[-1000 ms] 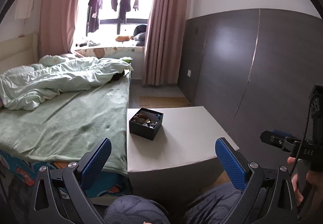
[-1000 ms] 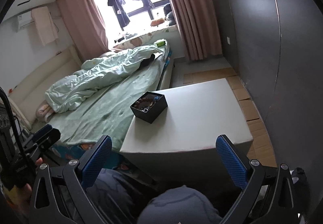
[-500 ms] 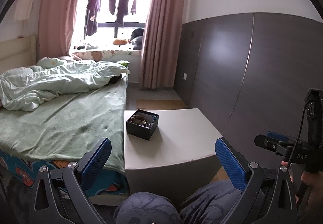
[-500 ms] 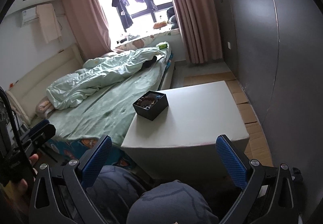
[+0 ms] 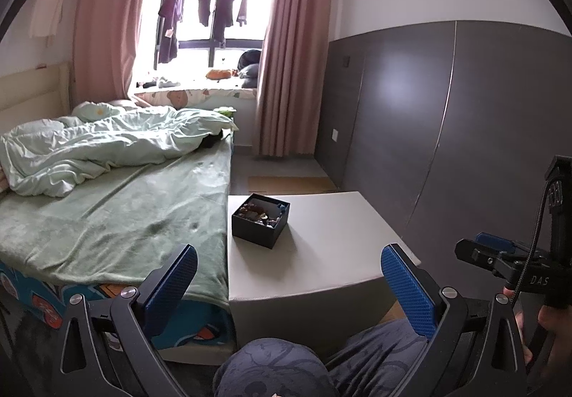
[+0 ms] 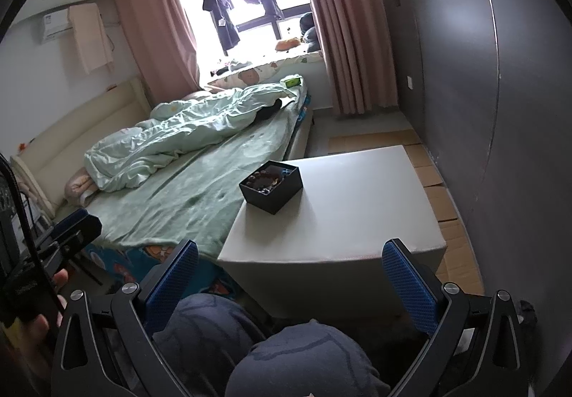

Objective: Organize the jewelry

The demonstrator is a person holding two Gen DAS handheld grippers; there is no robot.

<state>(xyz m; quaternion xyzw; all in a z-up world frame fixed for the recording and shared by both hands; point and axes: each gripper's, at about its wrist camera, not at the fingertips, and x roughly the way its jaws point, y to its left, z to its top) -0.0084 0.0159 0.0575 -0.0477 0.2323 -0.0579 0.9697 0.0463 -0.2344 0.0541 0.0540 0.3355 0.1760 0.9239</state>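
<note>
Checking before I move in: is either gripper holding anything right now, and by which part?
Nothing is held. The left gripper and right gripper are both open and empty, short of the table; the jewelry sits in the black box.

The right gripper (image 5: 500, 255) body reads "DAS".

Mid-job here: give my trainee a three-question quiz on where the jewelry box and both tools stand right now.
1. True or false: the black jewelry box has its lid on.
2. The box sits on the white table nearer which edge? A) bed side B) wall side
3. Fill in: the left tool and right tool are both ____, holding nothing.

Key: 1 false; 2 A; 3 open
</note>
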